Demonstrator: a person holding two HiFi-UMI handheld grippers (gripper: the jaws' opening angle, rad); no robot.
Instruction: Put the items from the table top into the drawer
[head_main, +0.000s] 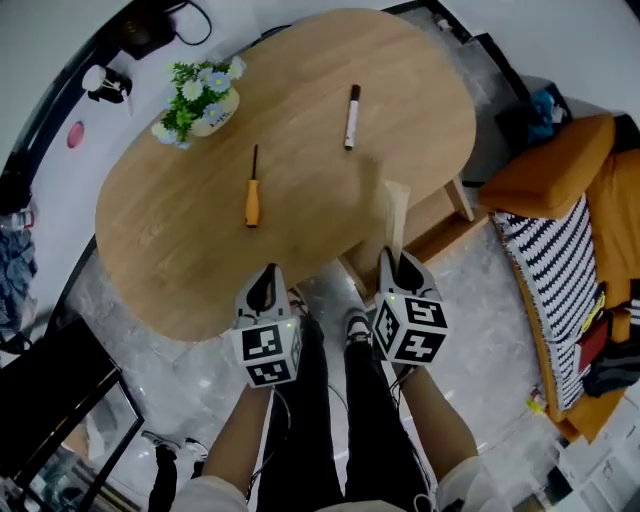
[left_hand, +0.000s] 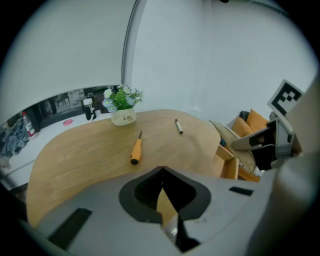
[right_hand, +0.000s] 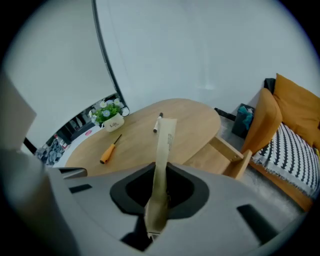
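Right gripper (right_hand: 159, 175) jaws pinch one tan flat strip (right_hand: 165, 140) that stands out past their tips. The left gripper (left_hand: 162, 175) has its jaws pressed together on nothing. The step looks like delivering the strip to the one open drawer (right_hand: 225, 150), ahead-right of the right jaws. Next comes lowering over it and releasing. Ahead-left on the worktop (head_main: 180, 230) are one screwdriver (head_main: 252, 195), one marker (head_main: 352, 117) and one flowerpot (head_main: 205, 105).

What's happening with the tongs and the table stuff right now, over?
Left tongs shut, empty. Right tongs shut on tan strip. Screwdriver and marker on table; drawer open. Nothing blocking the drawer.
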